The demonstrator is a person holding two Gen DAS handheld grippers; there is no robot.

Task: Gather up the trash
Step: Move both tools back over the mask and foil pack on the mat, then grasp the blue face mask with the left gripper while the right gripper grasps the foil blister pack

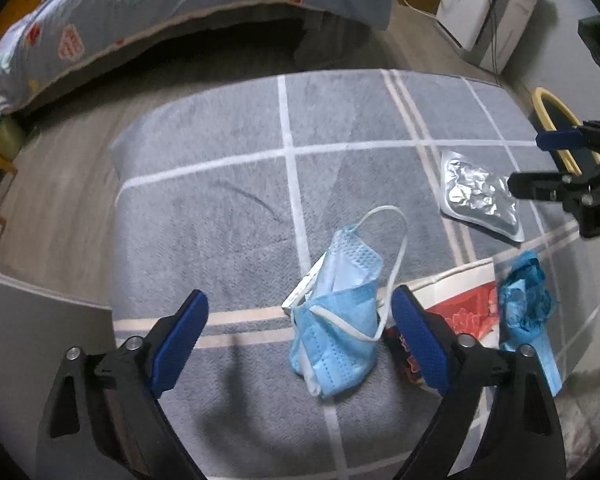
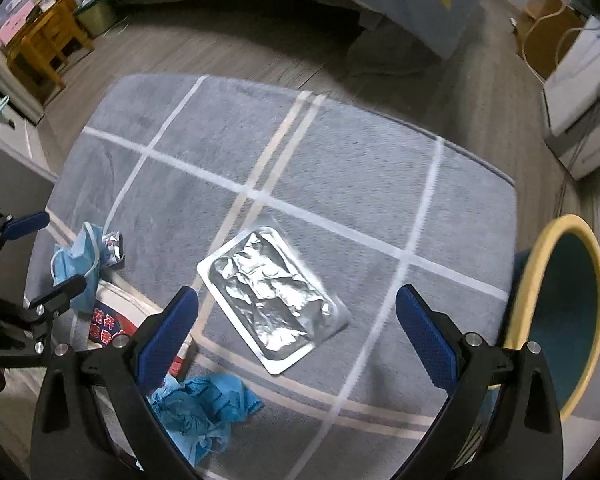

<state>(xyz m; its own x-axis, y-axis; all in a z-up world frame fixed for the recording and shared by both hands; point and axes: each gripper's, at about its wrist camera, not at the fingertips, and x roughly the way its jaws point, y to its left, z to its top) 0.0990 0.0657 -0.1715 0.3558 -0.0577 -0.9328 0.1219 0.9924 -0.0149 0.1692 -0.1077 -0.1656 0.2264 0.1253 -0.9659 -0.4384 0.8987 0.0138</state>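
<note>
- While my left gripper [image 1: 300, 320] stands wide, a blue face mask [image 1: 336, 320] lies between its fingers at lower centre, untouched.
- I see my right gripper [image 2: 298, 320] spread wide and empty above a foil pack [image 2: 272, 296] on the grey rug [image 2: 340, 160], mid-frame.

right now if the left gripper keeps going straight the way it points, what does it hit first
Most likely the blue face mask on the grey rug: it lies between the open fingers of the left gripper. Depth is hard to judge.
</note>
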